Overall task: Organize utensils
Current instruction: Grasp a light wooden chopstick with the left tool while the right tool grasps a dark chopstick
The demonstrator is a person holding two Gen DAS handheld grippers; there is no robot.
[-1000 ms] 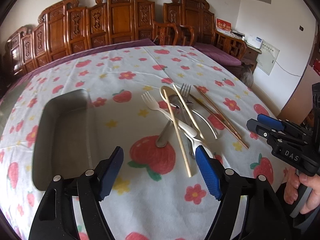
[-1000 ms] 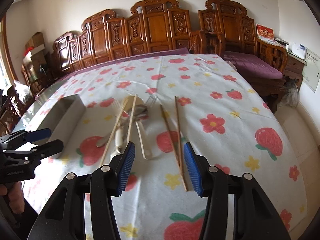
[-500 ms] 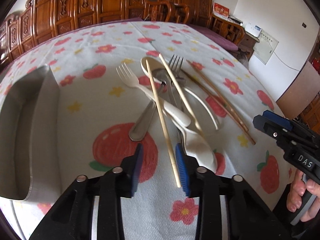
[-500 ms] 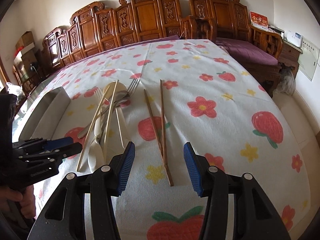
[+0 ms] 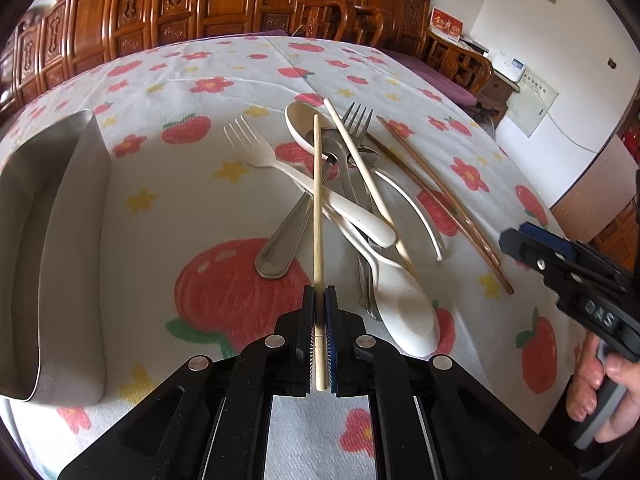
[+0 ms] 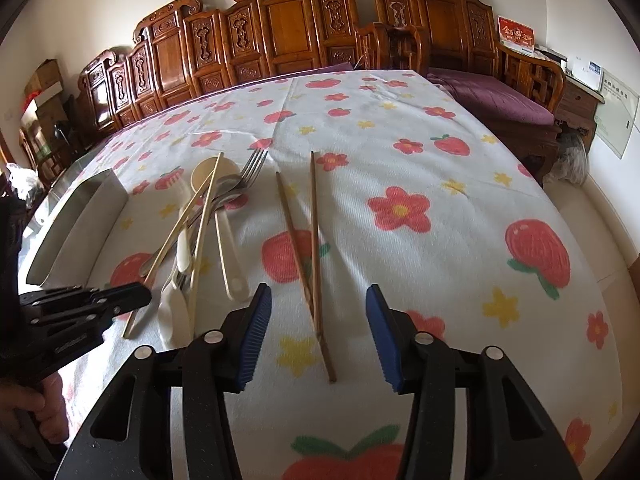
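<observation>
the left gripper [image 5: 319, 312], at the bottom centre of its own view, is closed tight on the near end of a pale bamboo chopstick [image 5: 317, 208], its blue pads pressed against the stick on both sides. the stick runs straight up the frame and its far tip lies over the bowl of a cream spoon [image 5: 300, 126] in the utensil pile. the second pale chopstick [image 5: 362, 174] slants across the same pile, just right of the first. under them lie a cream fork [image 5: 280, 164] with tines toward the upper left, a steel spoon handle [image 5: 282, 250] pointing down-left, a steel fork [image 5: 356, 120], and a large cream spoon [image 5: 404, 304] at lower centre-right. a pair of brown chopsticks [image 5: 440, 196] lies apart from the pile on its right side. a steel tray [image 5: 86, 216] sits at the left edge of the frame on the strawberry-print cloth of the bench [image 5: 168, 184].

the right gripper [image 6: 318, 334], at the bottom of its view, is wide open and holds nothing; the near ends of the brown chopsticks [image 6: 314, 248] lie between its blue pads on the cloth.
</observation>
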